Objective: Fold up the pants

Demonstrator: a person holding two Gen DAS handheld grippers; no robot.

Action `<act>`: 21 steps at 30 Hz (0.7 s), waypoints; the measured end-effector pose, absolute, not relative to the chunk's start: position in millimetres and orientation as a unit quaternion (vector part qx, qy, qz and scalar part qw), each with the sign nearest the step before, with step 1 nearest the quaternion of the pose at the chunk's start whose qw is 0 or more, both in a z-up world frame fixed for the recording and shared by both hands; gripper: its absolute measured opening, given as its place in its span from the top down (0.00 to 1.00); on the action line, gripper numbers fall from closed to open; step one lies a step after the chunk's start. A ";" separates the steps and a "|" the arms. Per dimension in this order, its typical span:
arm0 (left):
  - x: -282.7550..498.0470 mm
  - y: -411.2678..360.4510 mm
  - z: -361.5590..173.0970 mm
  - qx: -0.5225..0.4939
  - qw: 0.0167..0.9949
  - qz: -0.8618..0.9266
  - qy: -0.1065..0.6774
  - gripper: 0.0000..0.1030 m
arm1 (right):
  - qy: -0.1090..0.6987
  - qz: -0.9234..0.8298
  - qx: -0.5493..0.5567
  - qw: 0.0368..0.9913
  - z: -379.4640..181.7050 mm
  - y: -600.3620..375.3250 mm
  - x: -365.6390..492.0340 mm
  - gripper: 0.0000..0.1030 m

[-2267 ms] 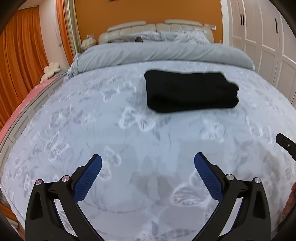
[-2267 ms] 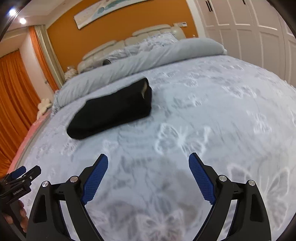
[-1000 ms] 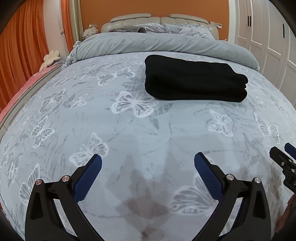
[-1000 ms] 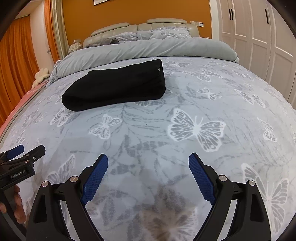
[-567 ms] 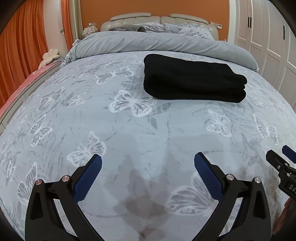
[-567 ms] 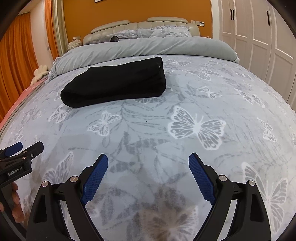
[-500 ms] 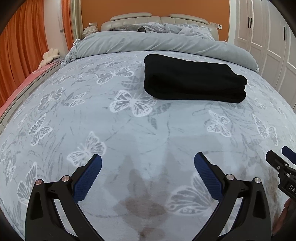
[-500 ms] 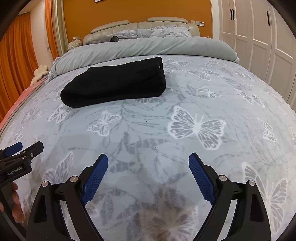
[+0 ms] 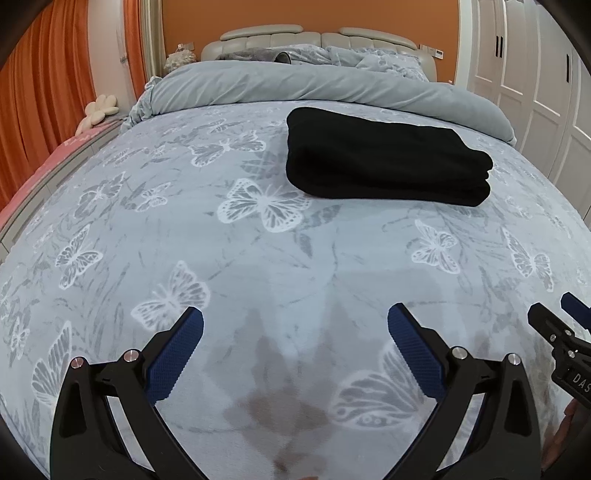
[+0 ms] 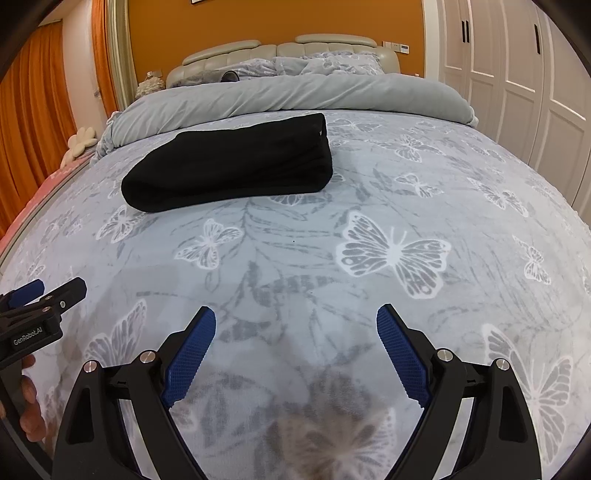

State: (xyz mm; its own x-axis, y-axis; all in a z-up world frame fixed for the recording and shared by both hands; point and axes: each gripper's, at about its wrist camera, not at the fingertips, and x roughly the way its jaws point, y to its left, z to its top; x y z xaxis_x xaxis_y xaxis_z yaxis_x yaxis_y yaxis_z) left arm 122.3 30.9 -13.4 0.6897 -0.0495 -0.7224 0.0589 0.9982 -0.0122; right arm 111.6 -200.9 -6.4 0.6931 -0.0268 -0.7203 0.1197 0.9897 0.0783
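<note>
The black pants (image 9: 384, 166) lie folded into a thick rectangular bundle on the butterfly-print bedspread (image 9: 258, 258), toward the far middle of the bed; they also show in the right wrist view (image 10: 229, 166). My left gripper (image 9: 295, 332) is open and empty, low over the near part of the bed, well short of the pants. My right gripper (image 10: 295, 328) is open and empty, also near the bed's front. Each gripper shows at the edge of the other's view: the right one (image 9: 565, 332) and the left one (image 10: 40, 299).
A rolled grey duvet (image 9: 314, 85) and pillows (image 9: 369, 61) lie at the head of the bed by the beige headboard (image 9: 266, 35). Orange curtains (image 9: 40, 74) hang on the left; white wardrobe doors (image 10: 517, 74) stand on the right.
Both grippers have steadied low over the near bed since the first frames, tilting down slightly. In the last second almost nothing moves. The pants have not moved.
</note>
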 end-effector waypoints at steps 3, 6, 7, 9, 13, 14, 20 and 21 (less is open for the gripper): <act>123.6 31.0 -15.4 0.004 0.917 -0.027 0.399 0.05 | 0.390 -0.039 0.059 0.918 -6.5 -200.8 111.8 0.16; 124.8 32.0 -16.3 0.000 0.916 -0.030 0.401 0.05 | 0.390 -0.040 0.060 0.918 -6.4 -199.8 111.2 0.16; 124.2 31.6 -16.0 0.001 0.916 -0.029 0.399 0.05 | 0.390 -0.040 0.060 0.918 -6.2 -200.1 111.3 0.16; 123.8 31.7 -15.6 0.003 0.917 -0.028 0.397 0.05 | 0.391 -0.039 0.060 0.918 -6.4 -200.6 111.6 0.16; 124.0 32.1 -15.8 0.001 0.917 -0.026 0.399 0.05 | 0.390 -0.040 0.058 0.918 -6.3 -200.1 111.4 0.16; 123.7 31.8 -15.8 0.002 0.917 -0.024 0.399 0.05 | 0.391 -0.040 0.058 0.918 -6.3 -200.2 111.4 0.16; 121.5 28.7 -14.8 0.010 0.919 -0.026 0.394 0.05 | 0.392 -0.038 0.058 0.917 -6.6 -201.2 112.0 0.16; 121.3 28.0 -15.4 0.012 0.919 -0.024 0.394 0.05 | 0.392 -0.038 0.058 0.917 -6.5 -201.8 111.9 0.16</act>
State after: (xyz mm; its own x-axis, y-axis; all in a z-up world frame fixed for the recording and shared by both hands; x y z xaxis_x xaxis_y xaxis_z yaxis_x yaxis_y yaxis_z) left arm 121.3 28.0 -15.4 0.6877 -0.0335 -0.7252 0.0529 0.9986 0.0040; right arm 111.9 -201.8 -6.5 0.6892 -0.0244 -0.7242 0.1152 0.9904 0.0763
